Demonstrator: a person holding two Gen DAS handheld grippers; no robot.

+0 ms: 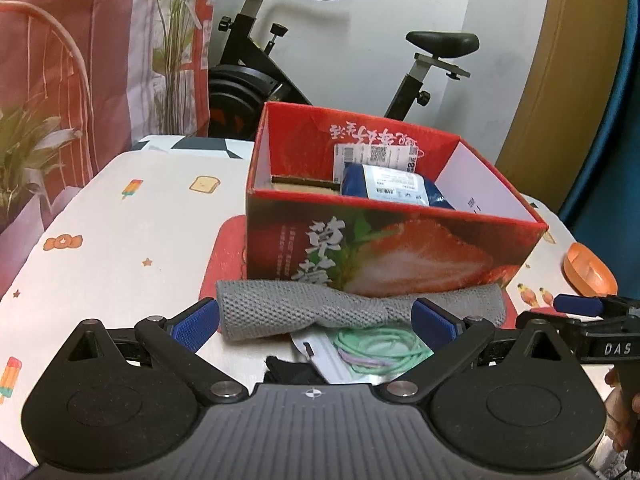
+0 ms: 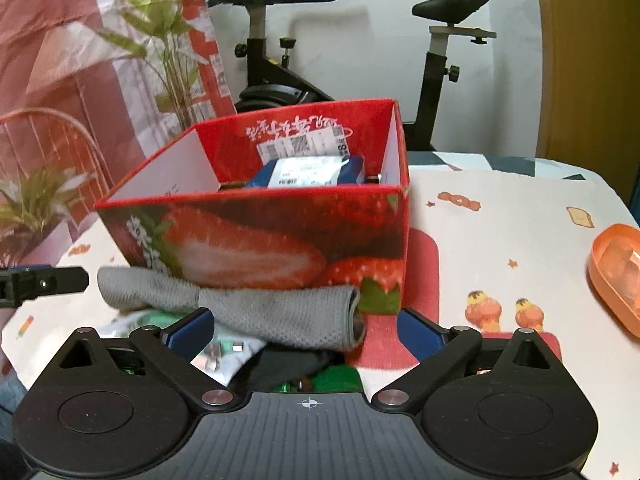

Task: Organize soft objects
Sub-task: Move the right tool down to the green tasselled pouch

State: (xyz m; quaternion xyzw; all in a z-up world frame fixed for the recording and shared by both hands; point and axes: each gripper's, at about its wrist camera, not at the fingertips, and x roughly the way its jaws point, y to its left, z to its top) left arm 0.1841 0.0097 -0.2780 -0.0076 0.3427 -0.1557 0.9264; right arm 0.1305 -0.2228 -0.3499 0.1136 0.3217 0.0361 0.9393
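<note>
My left gripper (image 1: 315, 322) and right gripper (image 2: 303, 330), both spread wide and holding nothing, flank the grey knitted cloth (image 1: 320, 310), which lies against the near wall of the strawberry box (image 1: 400, 252); a blue packet (image 1: 394, 188) rests inside the box.

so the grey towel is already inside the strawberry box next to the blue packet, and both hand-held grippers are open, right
Not quite. The grey towel is not inside the strawberry box; it lies on the table against the box's front wall, as the left wrist view shows. Only the blue packet sits inside. The rest holds: the left hand-held gripper and right hand-held gripper are both open.
</note>
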